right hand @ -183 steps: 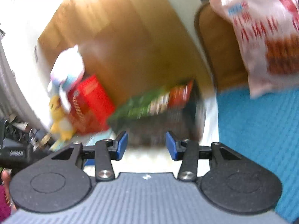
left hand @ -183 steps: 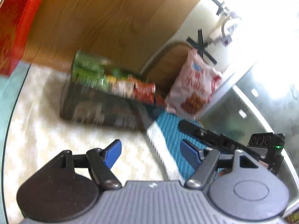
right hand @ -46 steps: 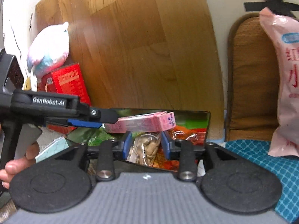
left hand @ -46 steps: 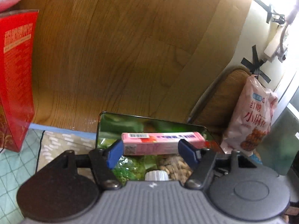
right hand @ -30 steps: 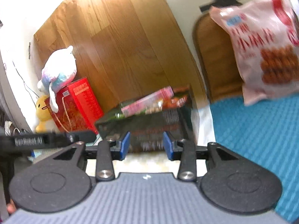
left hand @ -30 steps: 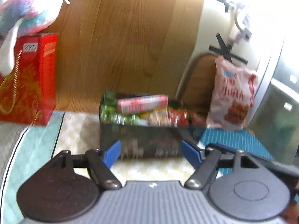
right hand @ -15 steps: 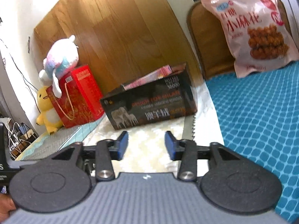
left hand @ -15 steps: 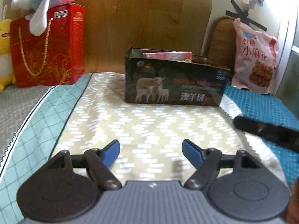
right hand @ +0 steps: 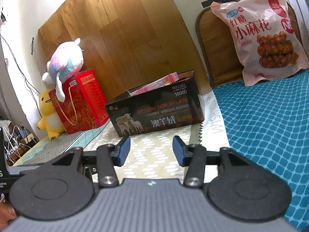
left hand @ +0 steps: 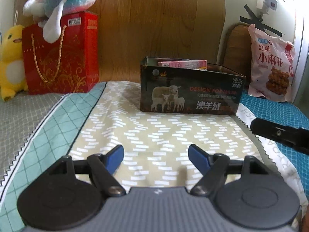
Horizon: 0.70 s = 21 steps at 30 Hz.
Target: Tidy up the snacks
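While both grippers (left gripper [left hand: 156, 155], right gripper [right hand: 151, 148]) gape empty, dark box [left hand: 190, 94] hides snacks.

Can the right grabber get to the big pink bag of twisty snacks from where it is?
Probably yes. The right gripper is open and empty, and the pink snack bag leans upright at the far end of the blue quilt, with nothing lying between them.

Open patterned bedcover [left hand: 154, 131] ahead, unobstructed up to dark box [left hand: 191, 94]. Red gift bag [left hand: 59, 58] blocking far left; pink snack bag [left hand: 270, 63] far right, against headboard.
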### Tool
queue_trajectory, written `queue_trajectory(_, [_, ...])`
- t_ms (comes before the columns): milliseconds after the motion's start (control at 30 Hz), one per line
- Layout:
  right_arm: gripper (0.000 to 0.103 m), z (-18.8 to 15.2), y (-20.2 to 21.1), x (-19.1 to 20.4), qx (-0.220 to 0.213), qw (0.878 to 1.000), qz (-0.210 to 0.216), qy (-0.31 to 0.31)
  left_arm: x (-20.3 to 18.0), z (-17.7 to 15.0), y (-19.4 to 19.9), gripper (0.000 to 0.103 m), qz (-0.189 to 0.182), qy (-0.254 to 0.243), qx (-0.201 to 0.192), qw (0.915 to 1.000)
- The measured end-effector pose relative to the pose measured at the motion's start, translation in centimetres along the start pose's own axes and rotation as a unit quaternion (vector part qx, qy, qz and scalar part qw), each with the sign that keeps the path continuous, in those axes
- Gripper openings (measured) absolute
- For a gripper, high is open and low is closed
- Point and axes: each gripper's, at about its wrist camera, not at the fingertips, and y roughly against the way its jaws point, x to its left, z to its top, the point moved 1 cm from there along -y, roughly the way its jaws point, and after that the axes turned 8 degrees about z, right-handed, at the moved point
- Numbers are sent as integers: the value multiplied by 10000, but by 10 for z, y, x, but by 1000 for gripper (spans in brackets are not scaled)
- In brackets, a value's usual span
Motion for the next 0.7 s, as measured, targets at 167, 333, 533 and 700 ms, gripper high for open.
queue_trajectory(167, [61, 0, 2, 3, -43, 9999, -15, 94, -2, 0, 6, 87, 130, -90, -212, 9996])
queue_trajectory(333, [61, 0, 2, 3, -52, 9999, -28, 101, -4, -1, 9, 88, 210, -155, -310, 9992])
queue_trajectory(533, [61, 0, 2, 3, -58, 9999, -42, 89, -4, -1, 11, 96, 318, -142, -394, 9986])
queue_trajectory(700, [63, 0, 2, 3, -63, 9999, -58, 87, -4, 0, 12, 99, 431, -161, -447, 9979])
